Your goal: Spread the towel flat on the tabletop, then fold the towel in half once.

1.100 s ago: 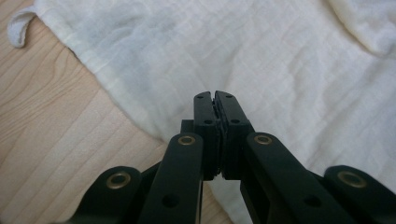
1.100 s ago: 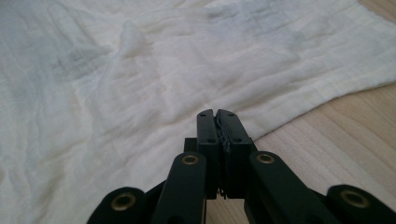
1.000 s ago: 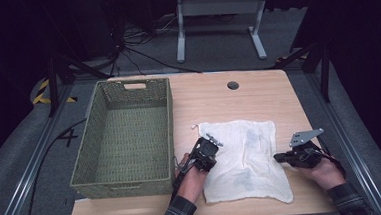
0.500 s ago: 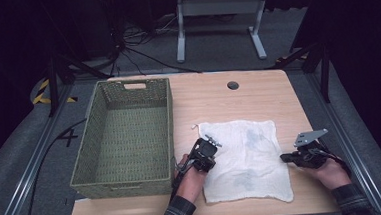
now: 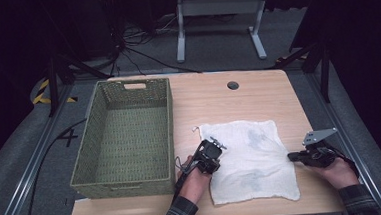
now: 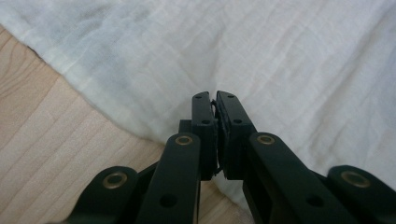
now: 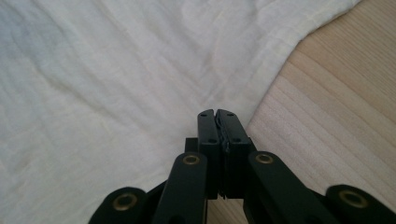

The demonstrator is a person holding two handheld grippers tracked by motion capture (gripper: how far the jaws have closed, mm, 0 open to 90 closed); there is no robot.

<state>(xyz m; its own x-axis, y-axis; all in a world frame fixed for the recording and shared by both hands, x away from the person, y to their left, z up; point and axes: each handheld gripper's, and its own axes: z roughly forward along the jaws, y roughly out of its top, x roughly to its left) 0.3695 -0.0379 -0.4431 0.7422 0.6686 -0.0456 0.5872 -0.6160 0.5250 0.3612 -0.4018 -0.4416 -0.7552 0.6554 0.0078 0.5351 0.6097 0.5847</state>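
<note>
A white cloth [image 5: 252, 164] lies spread flat on the right half of the wooden bench [image 5: 213, 98], beside a green woven basket [image 5: 125, 136] standing on the left half. The left gripper [image 5: 209, 156], held in a hand [image 5: 195, 177] at the cloth's left edge, has its jaws pressed together over the fabric near that edge; the gripper view does not settle whether cloth is pinched between them. The right gripper [image 5: 294, 156] lies at the cloth's right edge with jaws likewise closed, its tips just at the hem where cloth meets bare wood.
</note>
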